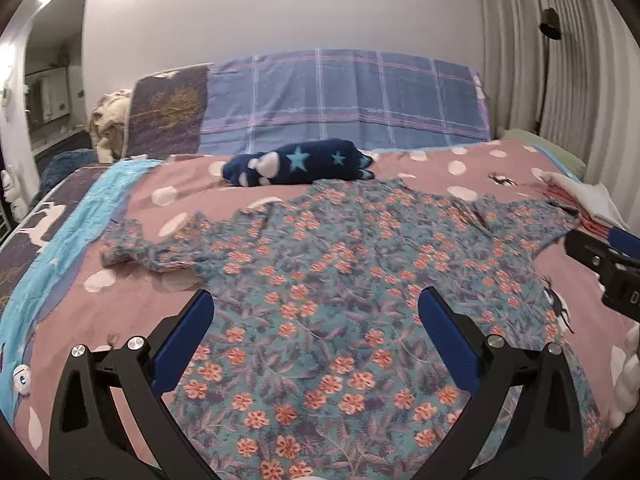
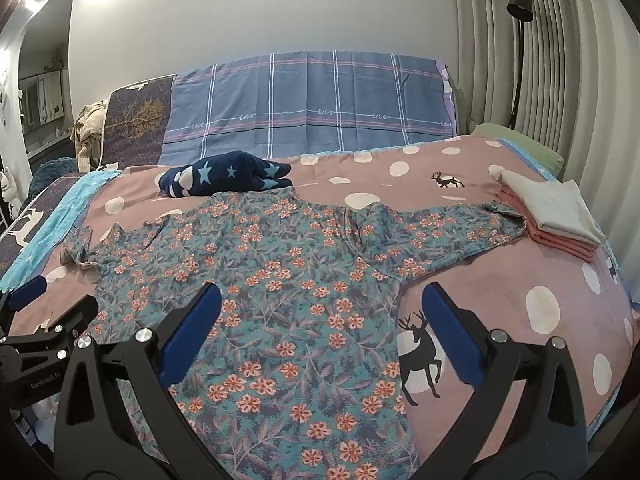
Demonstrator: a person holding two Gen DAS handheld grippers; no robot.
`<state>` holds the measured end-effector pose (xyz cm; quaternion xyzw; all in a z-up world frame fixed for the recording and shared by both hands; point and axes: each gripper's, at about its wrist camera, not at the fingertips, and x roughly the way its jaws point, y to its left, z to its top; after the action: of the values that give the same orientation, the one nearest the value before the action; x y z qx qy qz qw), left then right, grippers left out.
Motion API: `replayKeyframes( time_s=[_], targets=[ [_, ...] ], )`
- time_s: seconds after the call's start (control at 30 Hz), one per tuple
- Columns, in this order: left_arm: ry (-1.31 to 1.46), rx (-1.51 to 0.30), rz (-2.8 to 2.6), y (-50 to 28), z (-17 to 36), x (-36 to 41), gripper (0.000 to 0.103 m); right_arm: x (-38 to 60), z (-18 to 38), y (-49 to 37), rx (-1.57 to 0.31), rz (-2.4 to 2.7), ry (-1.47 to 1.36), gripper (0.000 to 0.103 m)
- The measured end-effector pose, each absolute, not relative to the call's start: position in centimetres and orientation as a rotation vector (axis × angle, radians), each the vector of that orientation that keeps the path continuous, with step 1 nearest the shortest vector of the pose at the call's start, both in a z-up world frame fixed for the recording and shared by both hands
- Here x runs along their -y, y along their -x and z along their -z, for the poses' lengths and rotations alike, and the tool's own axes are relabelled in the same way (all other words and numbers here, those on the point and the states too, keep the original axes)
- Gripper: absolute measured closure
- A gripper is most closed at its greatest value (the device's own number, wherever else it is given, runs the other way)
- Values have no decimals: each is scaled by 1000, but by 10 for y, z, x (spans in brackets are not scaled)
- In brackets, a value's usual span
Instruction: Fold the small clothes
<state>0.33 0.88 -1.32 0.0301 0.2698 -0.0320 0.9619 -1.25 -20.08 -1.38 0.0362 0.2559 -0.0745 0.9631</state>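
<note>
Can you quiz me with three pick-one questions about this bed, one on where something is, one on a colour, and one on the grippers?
1. Where is the folded pile?
A. by the shirt's right sleeve
B. on the starry bundle
C. under the pillow

2. What colour are the flowers on the shirt?
A. yellow
B. orange
C. white

3. How are the left gripper and right gripper?
A. both shut on the shirt
B. one open, one shut
C. both open, holding nothing

Answers:
1 A, the pile sits at the sleeve's end.
2 B, orange blooms on teal cloth.
3 C, the fingers stand wide apart above the shirt.
</note>
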Motion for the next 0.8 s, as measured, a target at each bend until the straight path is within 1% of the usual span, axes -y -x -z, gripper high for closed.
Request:
replayKeyframes(
  time_s=[0.17, 0.33, 0.5, 0.8],
  targets=[
    [-52, -502, 48, -2, 11, -14, 1, 197, 10, 13, -503, 149, -63, 2],
    [-51, -561, 80, -9, 19, -15, 1, 198, 11, 15, -489, 159, -65, 2],
    [-54, -559, 88, -8, 21, -14, 1, 199, 10, 14, -485, 170, -67, 2],
    [-23, -494, 58, -1, 16, -20, 1, 199, 17, 14, -488, 167, -64, 2]
  ],
)
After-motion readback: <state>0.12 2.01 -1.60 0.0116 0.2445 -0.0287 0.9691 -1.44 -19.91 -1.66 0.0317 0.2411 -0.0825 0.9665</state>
